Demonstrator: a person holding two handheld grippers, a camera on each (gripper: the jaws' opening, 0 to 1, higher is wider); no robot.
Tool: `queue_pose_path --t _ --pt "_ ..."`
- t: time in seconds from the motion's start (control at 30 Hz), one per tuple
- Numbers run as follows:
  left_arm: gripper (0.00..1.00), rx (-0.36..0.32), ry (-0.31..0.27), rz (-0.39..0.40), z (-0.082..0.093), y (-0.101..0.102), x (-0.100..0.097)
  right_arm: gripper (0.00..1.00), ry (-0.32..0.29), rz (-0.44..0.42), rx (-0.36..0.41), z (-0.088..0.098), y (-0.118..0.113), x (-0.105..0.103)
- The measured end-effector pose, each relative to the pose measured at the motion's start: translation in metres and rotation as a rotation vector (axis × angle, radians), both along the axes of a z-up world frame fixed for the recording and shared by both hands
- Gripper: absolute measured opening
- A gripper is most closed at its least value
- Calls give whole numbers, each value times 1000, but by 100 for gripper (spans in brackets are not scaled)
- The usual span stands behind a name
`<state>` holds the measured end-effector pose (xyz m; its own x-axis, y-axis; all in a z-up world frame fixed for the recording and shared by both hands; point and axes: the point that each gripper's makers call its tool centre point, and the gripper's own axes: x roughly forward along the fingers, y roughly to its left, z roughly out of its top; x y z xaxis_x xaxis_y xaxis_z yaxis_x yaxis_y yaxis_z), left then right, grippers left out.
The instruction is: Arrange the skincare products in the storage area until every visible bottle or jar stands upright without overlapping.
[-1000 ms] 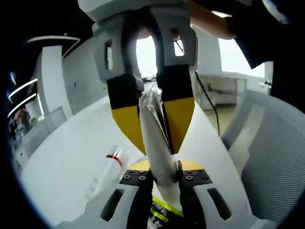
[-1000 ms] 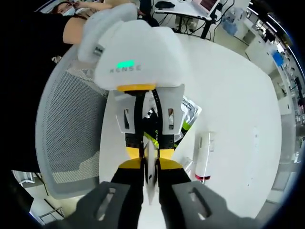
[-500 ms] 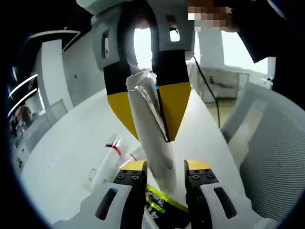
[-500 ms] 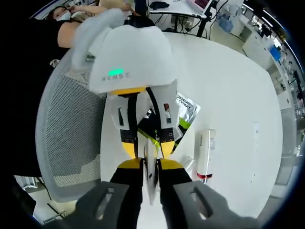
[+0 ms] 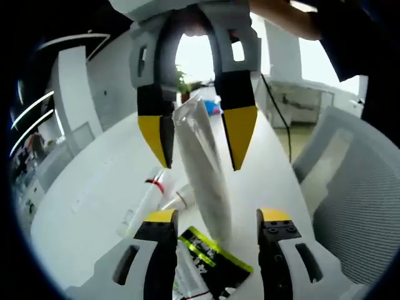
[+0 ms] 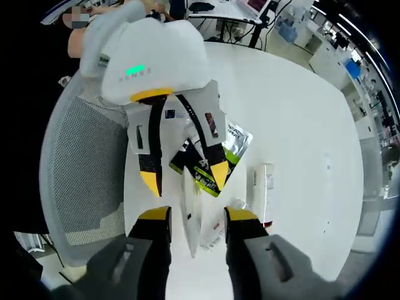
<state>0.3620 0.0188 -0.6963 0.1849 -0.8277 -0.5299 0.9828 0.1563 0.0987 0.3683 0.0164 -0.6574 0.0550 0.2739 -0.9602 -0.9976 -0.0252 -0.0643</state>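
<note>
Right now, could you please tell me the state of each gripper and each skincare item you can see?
Left gripper: open, jaws either side of the tube.
Right gripper: open, jaws apart.
Silvery white squeeze tube: between both grippers' open jaws; what supports it is unclear.
White tube with a red band: lying flat on the white table.
Black and green foil sachet: lying flat on the table.

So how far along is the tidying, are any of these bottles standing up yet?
Nothing looks finished. The silver tube sits between the left gripper and the right gripper. Both are open, and I cannot tell whether the tube stands by itself. The white tube with a red band and the green-and-black pouch lie flat on the table, so they need standing up.
</note>
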Motion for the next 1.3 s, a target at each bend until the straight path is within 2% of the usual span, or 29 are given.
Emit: queue_pose_path --t 0.1,0.17,0.37,0.57,0.63,0.77,0.97,1.27,1.3 --pt "55 5 8 27 2 6 1 39 -3 -9 9 0 -3 0" --pt "61 6 24 45 2 7 1 42 -10 -25 18 1 -5 0" --pt "73 16 13 109 7 16 6 48 -22 -67 48 2 -13 -2" --pt "83 -20 79 152 14 21 4 61 -29 -123 88 2 -19 -3" --pt "85 -19 78 158 15 21 1 63 -32 -140 89 0 -23 -5" --pt "96 -18 97 181 17 23 -2 69 -39 -175 111 0 -27 -6" --pt "97 -23 119 216 19 30 -3 79 -58 -218 153 2 -31 -8" --pt "97 -24 111 264 25 45 -2 92 -82 -261 190 2 -40 -12" --pt "97 -21 105 274 26 49 -2 93 -100 -261 216 5 -39 -11"
